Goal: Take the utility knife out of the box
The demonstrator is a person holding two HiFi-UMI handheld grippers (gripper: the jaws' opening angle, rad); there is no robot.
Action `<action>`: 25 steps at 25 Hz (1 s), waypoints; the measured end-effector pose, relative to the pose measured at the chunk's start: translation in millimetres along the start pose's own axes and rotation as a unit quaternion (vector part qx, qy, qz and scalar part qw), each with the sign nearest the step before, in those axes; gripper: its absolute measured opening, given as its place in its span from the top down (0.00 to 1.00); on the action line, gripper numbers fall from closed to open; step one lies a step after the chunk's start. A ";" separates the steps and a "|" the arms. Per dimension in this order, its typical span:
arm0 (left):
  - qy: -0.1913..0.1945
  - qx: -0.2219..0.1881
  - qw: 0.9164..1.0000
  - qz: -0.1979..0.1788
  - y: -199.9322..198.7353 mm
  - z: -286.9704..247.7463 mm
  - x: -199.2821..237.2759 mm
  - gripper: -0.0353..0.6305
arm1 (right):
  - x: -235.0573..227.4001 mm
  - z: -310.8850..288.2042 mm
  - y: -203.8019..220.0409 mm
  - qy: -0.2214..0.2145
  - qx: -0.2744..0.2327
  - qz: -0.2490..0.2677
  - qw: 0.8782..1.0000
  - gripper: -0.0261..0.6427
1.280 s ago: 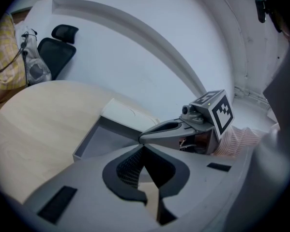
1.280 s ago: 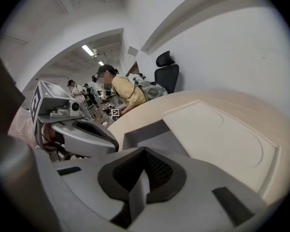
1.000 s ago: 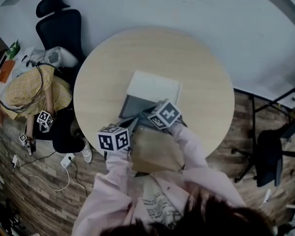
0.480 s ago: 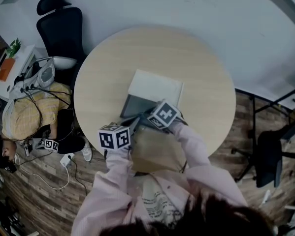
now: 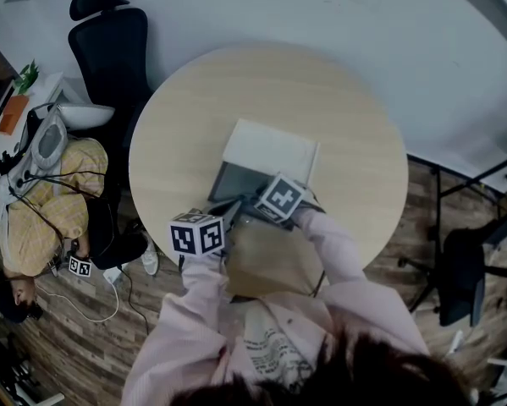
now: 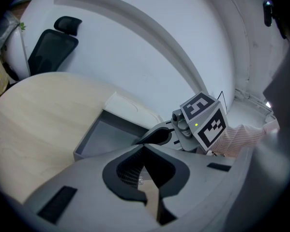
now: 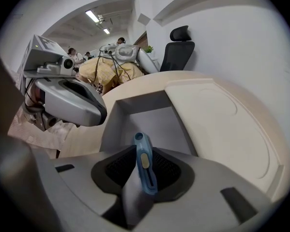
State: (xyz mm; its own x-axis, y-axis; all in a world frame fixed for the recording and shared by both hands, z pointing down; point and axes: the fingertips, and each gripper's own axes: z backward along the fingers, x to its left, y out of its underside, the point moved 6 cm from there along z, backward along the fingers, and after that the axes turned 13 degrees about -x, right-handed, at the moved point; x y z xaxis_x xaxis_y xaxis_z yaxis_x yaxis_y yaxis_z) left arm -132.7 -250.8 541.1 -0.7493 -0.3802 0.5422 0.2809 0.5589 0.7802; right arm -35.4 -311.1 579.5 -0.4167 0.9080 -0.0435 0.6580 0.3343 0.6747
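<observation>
Head view: round light-wood table [image 5: 185, 125] with an open grey box [image 5: 228, 180] near its front edge. A cream lid [image 5: 266, 150] lies flat, touching the box's far side. Both grippers are at the box's near end, close together, with pink sleeves [image 5: 338, 252] behind them.

Right gripper [image 7: 145, 153]: points steeply down into the box's near end. Its fingers have just been opening and now stand partly apart. The blue utility knife [image 7: 144, 168] sits upright between them, with dark pad showing on either side, so there's no squeeze on it. It looks to lean against the left-hand finger. The knife's rounded top end, with its small hole, shows against the box's grey floor. Its lower end is hidden behind the finger, so I cannot tell whether it rests on the box floor.

Left gripper [image 6: 144, 151]: low angle, just beside the box's near left corner. Its fingers look drawn together at the tips, with nothing I can name between them. A tan sliver shows through the gap lower down. The box interior and lid lie beyond it, and the right gripper's marker cube [image 6: 205, 120] is close on its right.

Around the table: a black office chair [image 5: 109, 49] stands at its far left. Another person in a yellow checked shirt [image 5: 41, 210] is low on the wood floor [image 5: 92, 345], with cables nearby.
</observation>
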 end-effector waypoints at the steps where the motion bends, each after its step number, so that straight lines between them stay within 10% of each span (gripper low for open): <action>1: 0.000 0.000 1.000 0.000 0.5 -0.1 0.3 0.93 | 1.3 -1.1 1.1 -0.003 0.002 0.000 1.000 0.77; 25: -0.005 -0.001 1.000 0.011 0.8 0.5 5.1 0.93 | 16.9 -8.3 12.3 -0.014 0.094 0.059 0.994 0.68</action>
State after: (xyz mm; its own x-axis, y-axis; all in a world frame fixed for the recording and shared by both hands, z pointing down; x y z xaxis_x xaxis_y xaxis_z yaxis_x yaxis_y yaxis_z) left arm -136.6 -252.0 544.3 -0.7493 -0.3605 0.5555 0.2977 0.5659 0.7688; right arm -39.5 -293.7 593.2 -0.3139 0.9494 0.0047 0.8073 0.2643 0.5276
